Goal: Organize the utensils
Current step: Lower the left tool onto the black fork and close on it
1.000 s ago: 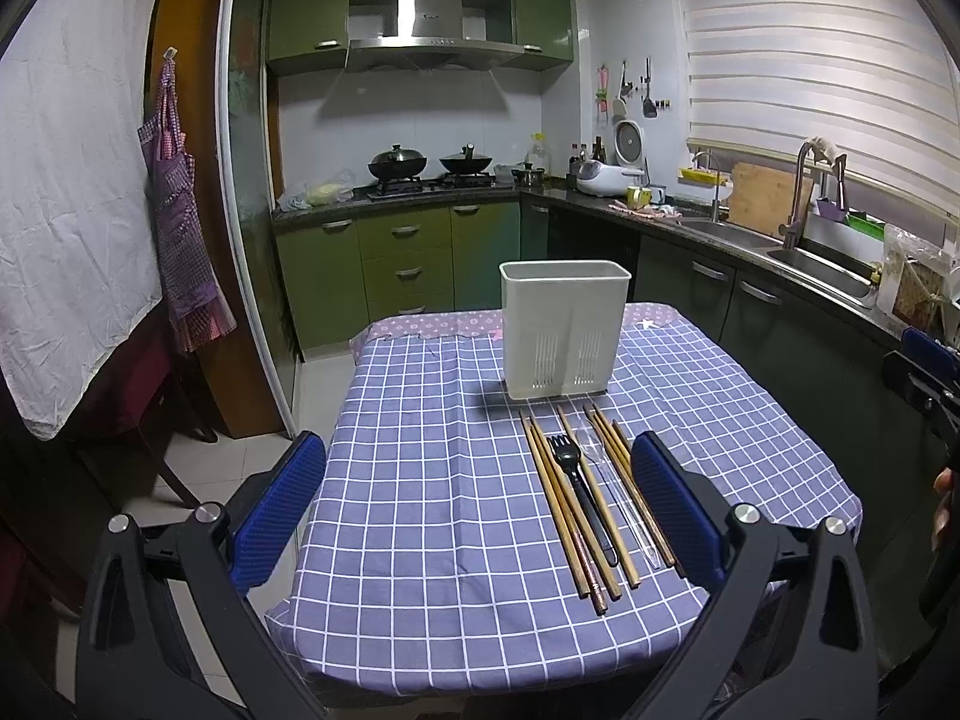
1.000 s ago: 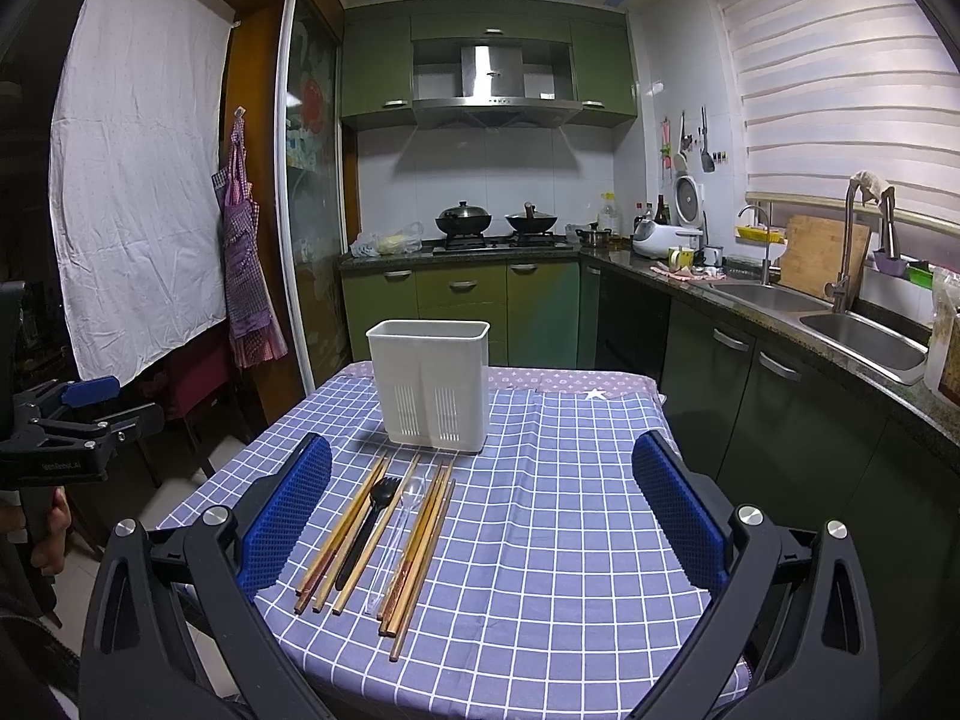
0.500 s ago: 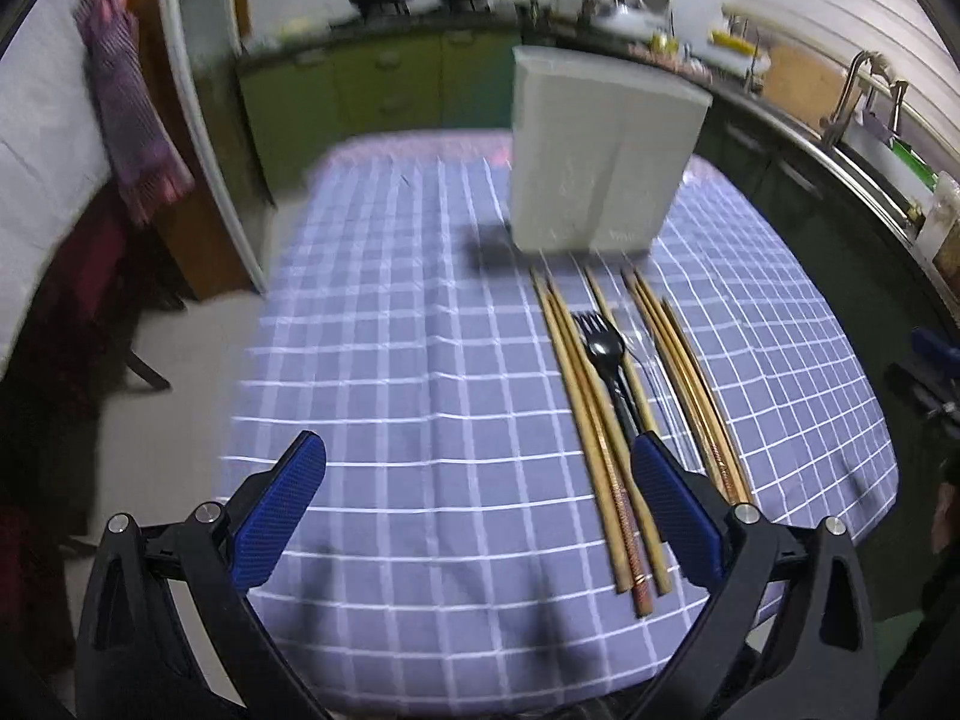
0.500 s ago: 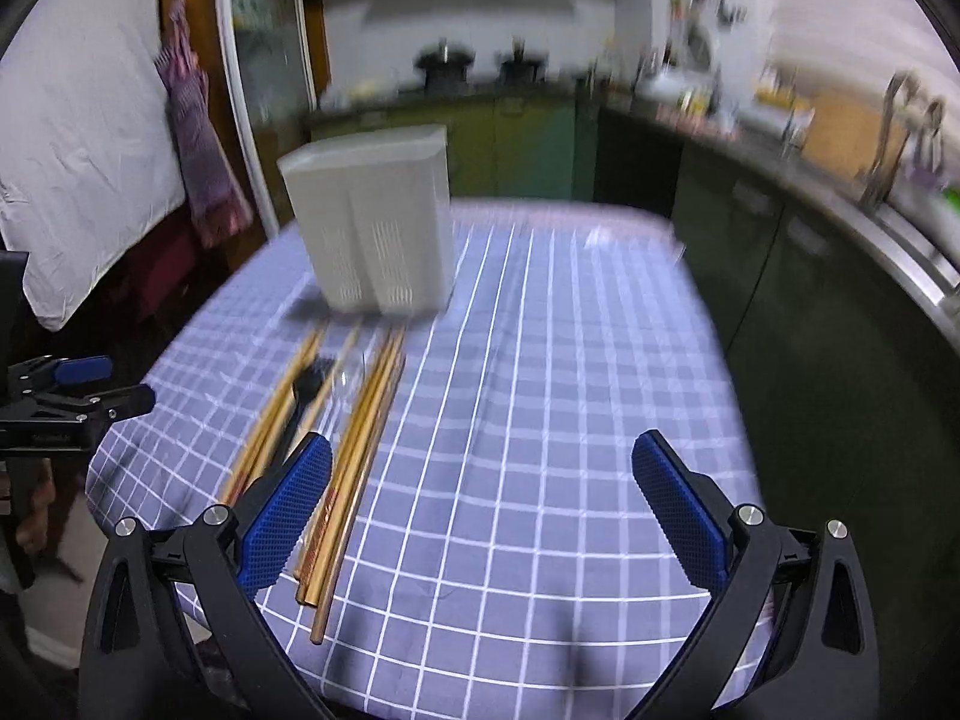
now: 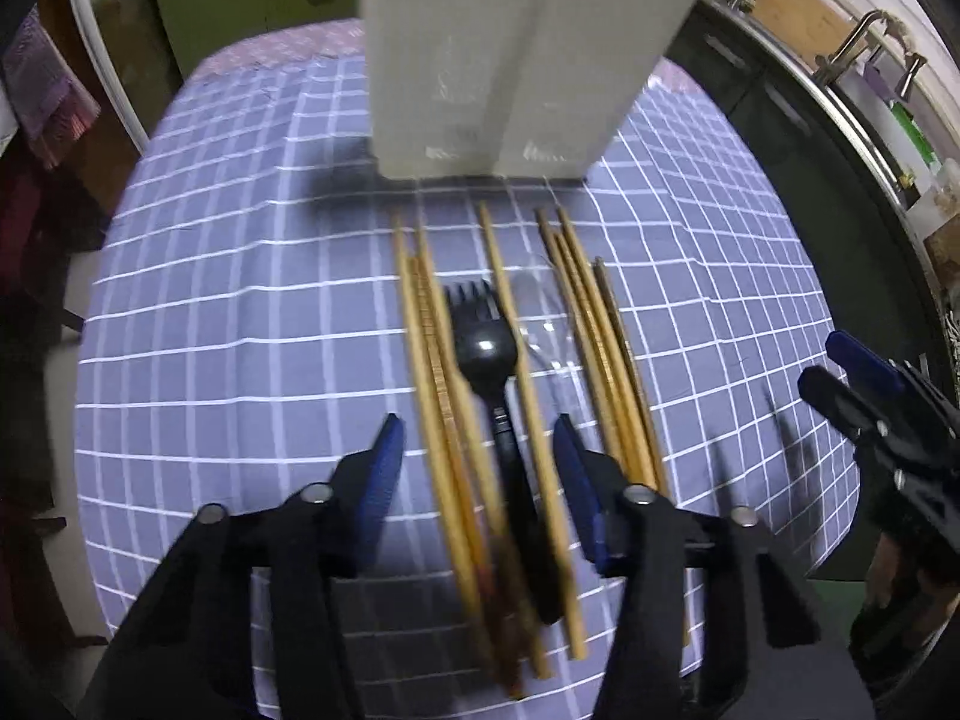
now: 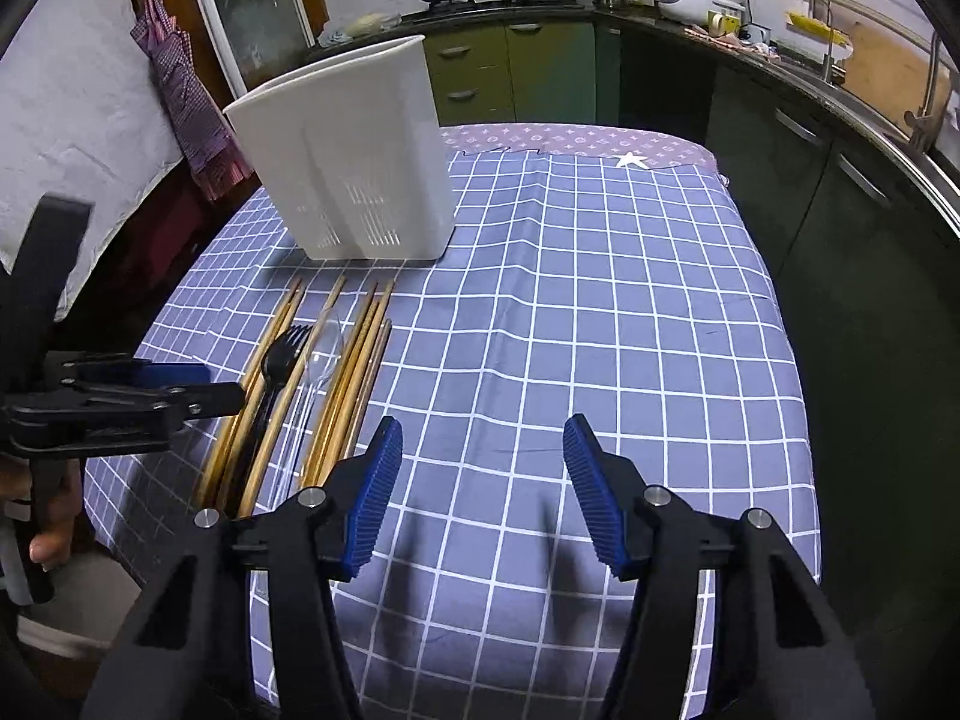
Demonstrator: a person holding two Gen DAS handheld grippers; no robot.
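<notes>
while the left gripper hangs steeply over the row of utensils, its blue pads stand either side of the black fork handle and several wooden chopsticks; the jaws have just been closing, yet the pads are still apart from what lies between them, so nothing is gripped. motion blur softens the handles nearest the camera. beside the fork lies a clear plastic spoon, faint against the cloth, and further chopsticks lie on its far side. all of these rest lengthwise on the blue checked tablecloth, their tips pointing toward the white utensil holder, which stands upright just beyond them, slotted near its base.

the right gripper is over bare cloth to the right of the utensils, its jaws also just closing, with only tablecloth between the ribbed blue pads. in the right wrist view the left gripper shows at the left edge, held by a hand.

no brand, label or readable writing appears on the holder or utensils; the patterned cloth strip at the far table edge carries a repeated motif too small to read.
</notes>
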